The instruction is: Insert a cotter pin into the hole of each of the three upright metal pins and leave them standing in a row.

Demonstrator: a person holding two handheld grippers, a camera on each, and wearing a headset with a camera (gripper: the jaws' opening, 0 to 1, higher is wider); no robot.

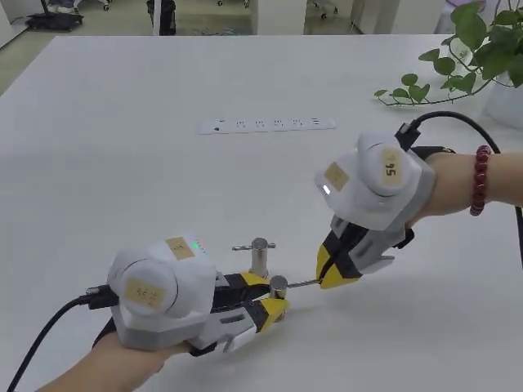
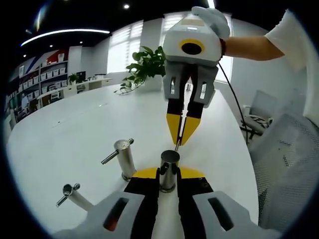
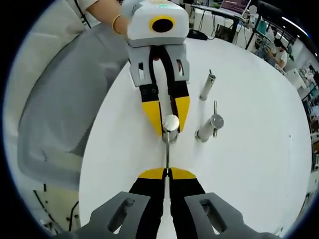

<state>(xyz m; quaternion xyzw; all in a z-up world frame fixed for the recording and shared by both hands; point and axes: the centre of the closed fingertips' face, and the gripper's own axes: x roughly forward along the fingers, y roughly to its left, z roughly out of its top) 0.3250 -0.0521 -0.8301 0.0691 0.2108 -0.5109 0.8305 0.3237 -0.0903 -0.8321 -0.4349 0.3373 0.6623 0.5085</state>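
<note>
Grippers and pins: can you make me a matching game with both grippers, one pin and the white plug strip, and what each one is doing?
Things:
1. left gripper
2. right gripper
3. free metal pin
4. power strip

States:
A. lies far back on the table
B. shut on a thin cotter pin
C. stands ungripped, already pinned through its top
D. shut on an upright metal pin

Pairs: 1-D, 2-B, 3-C, 4-A
</note>
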